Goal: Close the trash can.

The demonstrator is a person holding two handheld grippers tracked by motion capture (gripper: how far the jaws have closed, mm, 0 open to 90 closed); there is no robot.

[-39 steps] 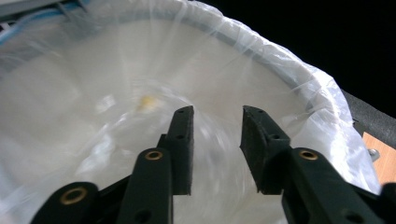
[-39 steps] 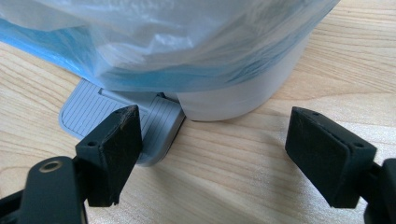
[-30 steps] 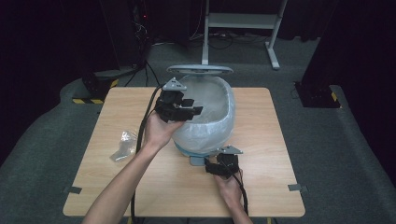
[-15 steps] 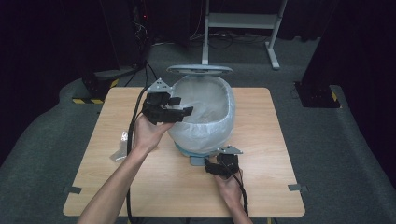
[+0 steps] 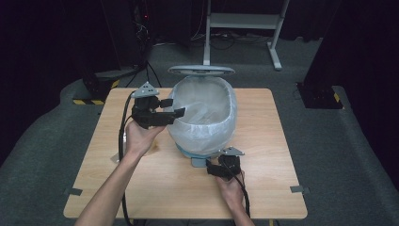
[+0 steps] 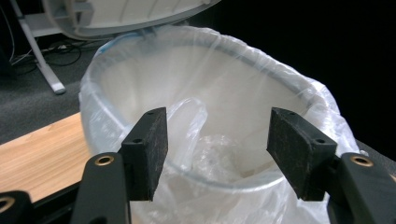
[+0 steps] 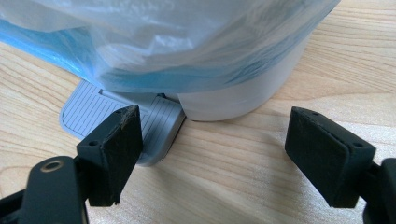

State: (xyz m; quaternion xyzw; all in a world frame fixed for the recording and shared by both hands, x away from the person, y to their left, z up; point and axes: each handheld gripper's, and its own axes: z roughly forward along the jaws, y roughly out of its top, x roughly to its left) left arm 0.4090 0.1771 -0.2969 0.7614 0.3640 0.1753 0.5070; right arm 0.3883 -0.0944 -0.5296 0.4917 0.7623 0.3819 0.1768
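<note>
A white pedal bin [image 5: 221,136] lined with a clear plastic bag [image 6: 299,88] stands mid-table, its lid [image 5: 201,70] raised at the back. My left gripper [image 5: 173,107] is held in the air at the bin's left rim, open and empty. In the left gripper view [image 6: 217,149] its jaws frame the bin's mouth, where some crumpled clear plastic [image 6: 210,163] lies inside. My right gripper [image 5: 212,166] sits low on the table at the bin's front, open. In the right gripper view [image 7: 215,154] its left jaw is just in front of the grey ribbed pedal [image 7: 116,112].
The wooden table [image 5: 263,165] has bare room to the right and front of the bin. A small pale scrap [image 5: 115,157] lies by the left forearm. Dark floor, cables and a desk frame [image 5: 244,21] lie beyond the far edge.
My left gripper has drawn back leftward from over the bin's mouth to its left rim, still open. The right gripper has stayed at the pedal.
</note>
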